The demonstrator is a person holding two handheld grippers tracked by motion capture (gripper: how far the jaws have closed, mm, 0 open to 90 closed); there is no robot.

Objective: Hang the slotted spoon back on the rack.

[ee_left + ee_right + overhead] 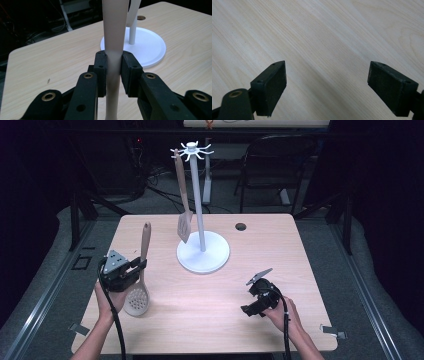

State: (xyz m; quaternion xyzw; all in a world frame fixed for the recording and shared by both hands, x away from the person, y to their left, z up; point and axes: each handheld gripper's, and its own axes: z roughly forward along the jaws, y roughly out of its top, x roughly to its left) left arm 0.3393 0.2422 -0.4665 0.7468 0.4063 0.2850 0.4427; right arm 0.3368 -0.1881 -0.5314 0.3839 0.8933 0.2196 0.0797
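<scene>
High view shows the left gripper [134, 268] squeezing the handle of a spoon with holes [139, 279] near the left edge of the table [260, 245]. The spoon stands almost straight up, with its round bowl resting on the wood. In the left gripper view the two black pads press flat on both sides of the pale handle [113, 50].

The right gripper [252, 309] waits near the front right corner. Its jaws are wide apart and hold nothing.

I think the job is to hang the spoon on the white rack [200, 220] at the middle of the table. A flat turner [183, 205] already hangs there from one hook. To do it well, keep the squeeze firm, lift the spoon straight, and aim the top of the handle at a free hook, away from the turner.

The handle looks smooth and round. The rack has a thin pole, a round flat base and small curly hooks. The table is light wood with fine lines.
</scene>
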